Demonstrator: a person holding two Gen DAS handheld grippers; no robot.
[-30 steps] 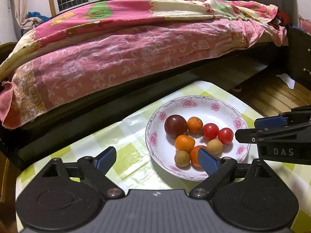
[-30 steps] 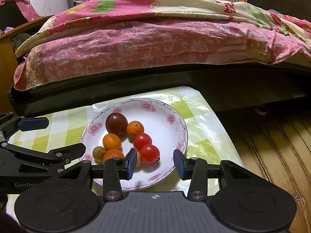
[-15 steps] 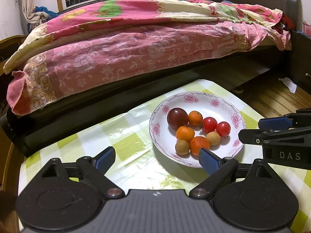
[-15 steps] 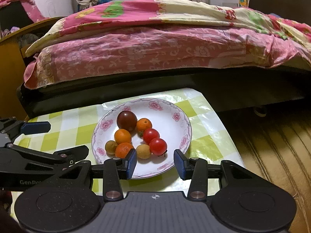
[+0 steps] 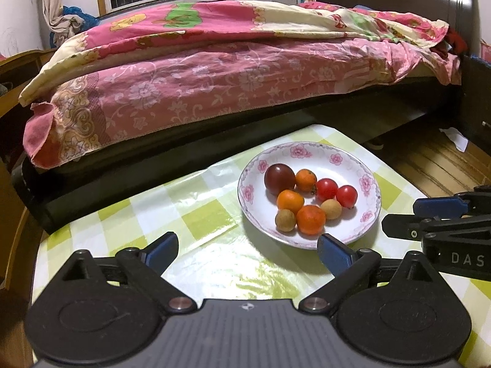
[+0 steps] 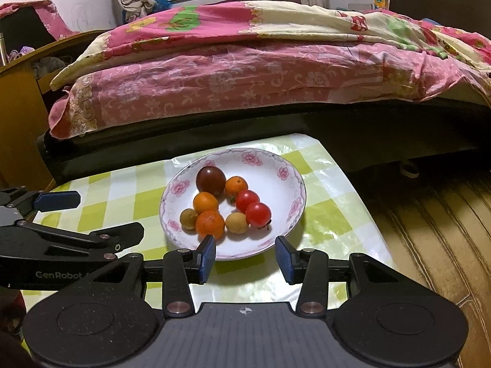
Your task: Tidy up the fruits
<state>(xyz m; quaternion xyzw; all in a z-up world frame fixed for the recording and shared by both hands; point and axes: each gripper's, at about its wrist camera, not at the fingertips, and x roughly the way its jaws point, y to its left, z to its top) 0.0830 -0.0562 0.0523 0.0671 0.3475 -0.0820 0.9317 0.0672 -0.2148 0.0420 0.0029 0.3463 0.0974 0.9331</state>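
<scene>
Retreat is the change: both tools have drawn back from the dish over the last second, so the plate now sits farther off and smaller in each wrist view. The left hand-held gripper [image 5: 247,250] has its jaws spread wide and holds nothing; the right hand-held gripper [image 6: 244,256] is also parted, more narrowly, and empty, its blue pads level with the plate's near rim. I judge from this that the gathering is done or nearly so, since no loose fruit shows on the worktop [image 5: 196,214].

All the fruit lies inside the floral plate [image 5: 368,184], clustered and mostly touching. A dark plum-coloured tomato [image 5: 279,179] sits at the back, smooth and glossy. Three small mandarins [image 5: 311,219] have dull, dimpled orange skin. Two cherry tomatoes [image 5: 346,196] are shiny red, touching each other. Two longans [image 5: 285,220] are tan, matte and round. Such round pieces would roll readily if nudged.

The plate is glazed white ceramic, shallow, with pink flowers on its rim. It rests on a glossy green-and-white checked plastic cover that wrinkles and reflects light. Beyond stands a bed [image 5: 214,86] draped in soft pink floral quilts.
</scene>
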